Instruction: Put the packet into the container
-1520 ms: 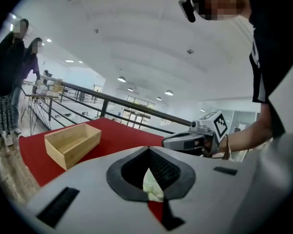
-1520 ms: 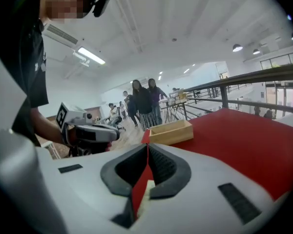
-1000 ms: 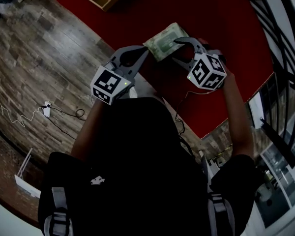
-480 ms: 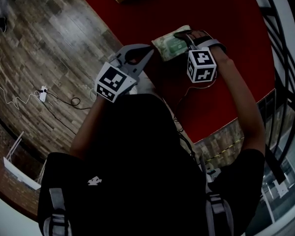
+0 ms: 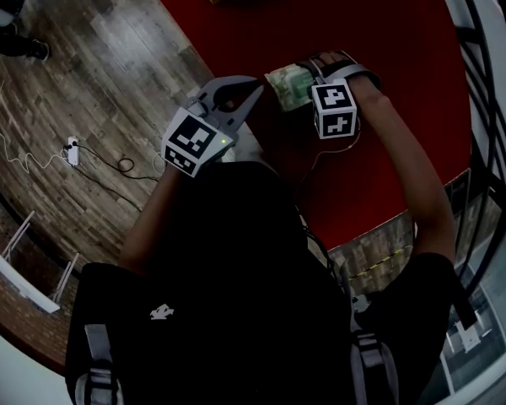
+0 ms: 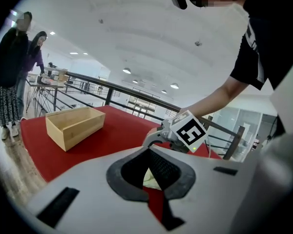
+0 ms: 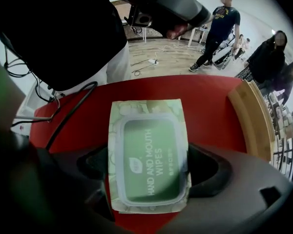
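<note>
Green-and-cream wipes packet, soft, printed "HAND AND MOUTH WIPES". It lies flat, label up, on the red tabletop, at upper centre of the head view.

Right tongs: pointed down over the packet, jaws spread wide and just now opening. The packet sits between them with one pad close beside each long edge, and no squeeze is visible. Marker cube sits just below the packet in the head view.

Left tongs: just left of the packet, tips pressed together, nothing between them. A pale corner of the packet shows through the loop of the jaws in the left gripper view.

Wooden container: open-topped rectangular box on the same tabletop, well apart from the packet, at the head view's top edge.

Wood-plank floor: fills the left of that frame and carries a white power strip with cable.

Black railing: along the right edge.

Bystanders: upper right of the right gripper view.
</note>
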`<state>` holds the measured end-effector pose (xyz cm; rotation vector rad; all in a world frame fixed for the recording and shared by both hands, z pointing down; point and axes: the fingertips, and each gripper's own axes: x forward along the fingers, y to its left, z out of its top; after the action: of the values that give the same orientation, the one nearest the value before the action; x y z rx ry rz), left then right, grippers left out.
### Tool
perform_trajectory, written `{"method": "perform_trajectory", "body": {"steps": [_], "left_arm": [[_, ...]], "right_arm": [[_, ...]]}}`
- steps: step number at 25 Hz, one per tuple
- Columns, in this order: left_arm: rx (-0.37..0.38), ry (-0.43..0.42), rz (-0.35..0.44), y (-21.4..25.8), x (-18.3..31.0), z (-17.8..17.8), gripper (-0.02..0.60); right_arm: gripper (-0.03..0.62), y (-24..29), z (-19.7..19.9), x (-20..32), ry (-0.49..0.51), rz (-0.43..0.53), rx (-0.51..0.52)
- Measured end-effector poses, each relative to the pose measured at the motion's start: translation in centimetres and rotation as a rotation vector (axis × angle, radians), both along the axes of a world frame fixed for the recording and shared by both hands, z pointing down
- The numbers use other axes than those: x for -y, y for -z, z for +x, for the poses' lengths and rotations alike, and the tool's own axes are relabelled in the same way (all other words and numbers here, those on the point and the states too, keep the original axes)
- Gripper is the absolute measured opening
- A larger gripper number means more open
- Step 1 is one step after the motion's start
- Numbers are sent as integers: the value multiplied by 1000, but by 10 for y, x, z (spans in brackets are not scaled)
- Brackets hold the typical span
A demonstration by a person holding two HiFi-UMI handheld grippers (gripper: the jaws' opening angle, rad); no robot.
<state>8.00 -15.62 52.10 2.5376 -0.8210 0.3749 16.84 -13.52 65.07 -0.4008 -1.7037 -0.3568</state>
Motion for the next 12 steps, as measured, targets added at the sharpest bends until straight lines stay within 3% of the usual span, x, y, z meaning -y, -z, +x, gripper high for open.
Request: {"method": "perform_trajectory", "body": {"steps": [8, 12], "left_arm": [[-4, 12, -8, -5, -2, -1, 2], [0, 28, -9, -5, -4, -8, 3]], "right_arm": [[461, -15, 0, -3, 49, -52, -81], [459, -13, 0, -4, 44, -29, -88]]}}
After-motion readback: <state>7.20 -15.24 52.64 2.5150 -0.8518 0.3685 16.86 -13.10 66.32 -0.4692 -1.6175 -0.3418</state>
